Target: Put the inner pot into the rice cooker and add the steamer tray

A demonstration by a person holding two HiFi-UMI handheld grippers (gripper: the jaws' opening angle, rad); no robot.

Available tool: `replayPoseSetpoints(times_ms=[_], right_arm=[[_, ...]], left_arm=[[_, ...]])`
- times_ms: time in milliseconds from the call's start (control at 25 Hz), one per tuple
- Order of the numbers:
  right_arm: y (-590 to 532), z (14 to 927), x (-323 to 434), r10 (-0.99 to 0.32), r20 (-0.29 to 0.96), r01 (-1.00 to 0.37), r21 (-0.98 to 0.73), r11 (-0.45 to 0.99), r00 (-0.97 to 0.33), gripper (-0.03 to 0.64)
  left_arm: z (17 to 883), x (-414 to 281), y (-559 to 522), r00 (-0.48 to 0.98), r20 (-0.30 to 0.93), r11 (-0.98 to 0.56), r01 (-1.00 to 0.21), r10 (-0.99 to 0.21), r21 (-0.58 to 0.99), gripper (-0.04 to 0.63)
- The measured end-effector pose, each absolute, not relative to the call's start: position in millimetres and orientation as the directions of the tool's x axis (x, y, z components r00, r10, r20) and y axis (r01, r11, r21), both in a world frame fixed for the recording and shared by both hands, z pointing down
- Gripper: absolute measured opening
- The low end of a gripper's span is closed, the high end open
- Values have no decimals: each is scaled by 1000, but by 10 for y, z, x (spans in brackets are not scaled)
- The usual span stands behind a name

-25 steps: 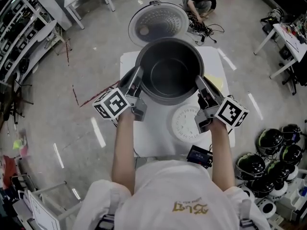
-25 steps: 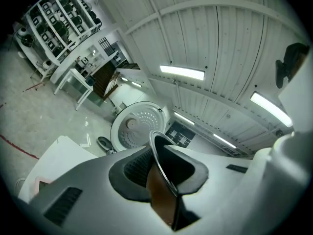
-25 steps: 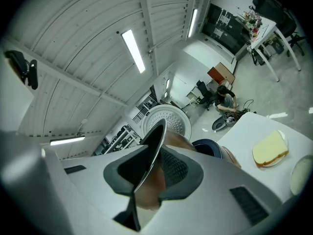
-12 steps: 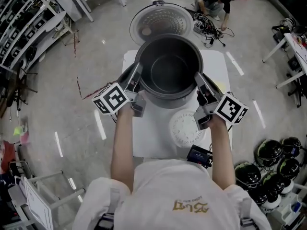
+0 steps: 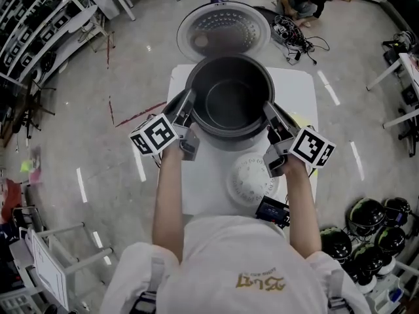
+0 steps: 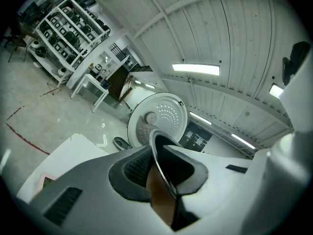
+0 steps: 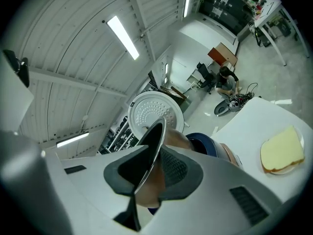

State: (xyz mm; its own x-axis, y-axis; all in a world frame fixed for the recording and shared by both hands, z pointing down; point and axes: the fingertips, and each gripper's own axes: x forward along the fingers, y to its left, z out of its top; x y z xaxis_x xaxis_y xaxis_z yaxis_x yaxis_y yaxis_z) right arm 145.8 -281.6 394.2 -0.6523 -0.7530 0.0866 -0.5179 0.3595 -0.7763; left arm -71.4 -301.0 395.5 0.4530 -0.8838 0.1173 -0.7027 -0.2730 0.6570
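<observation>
The left gripper (image 5: 186, 107) and right gripper (image 5: 270, 113) each clamped the inner pot (image 5: 229, 98) by its rim above the white table (image 5: 203, 185), where the steamer tray (image 5: 252, 178) lay; shelving (image 5: 36, 34) lined the grey floor (image 5: 131, 77).

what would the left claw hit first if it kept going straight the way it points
The inner pot: its rim is clamped in the left claw, so going on pushes the pot. Beyond it the line seems to run toward the rice cooker's open lid; depth is unclear.
</observation>
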Motion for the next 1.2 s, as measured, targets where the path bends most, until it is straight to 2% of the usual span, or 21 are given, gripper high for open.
replayPoseSetpoints(times_ms=[840, 1200], right_arm=[[-3047, 4578, 1469, -696, 257, -586, -759, 284, -671, 86], [-3048, 4794, 1477, -653, 365, -686, -646, 335, -663, 112]], left_arm=[[4588, -651, -3234, 425, 302, -193, -796, -853, 574, 95], [4615, -583, -3268, 390, 365, -225, -880, -845, 419, 107]])
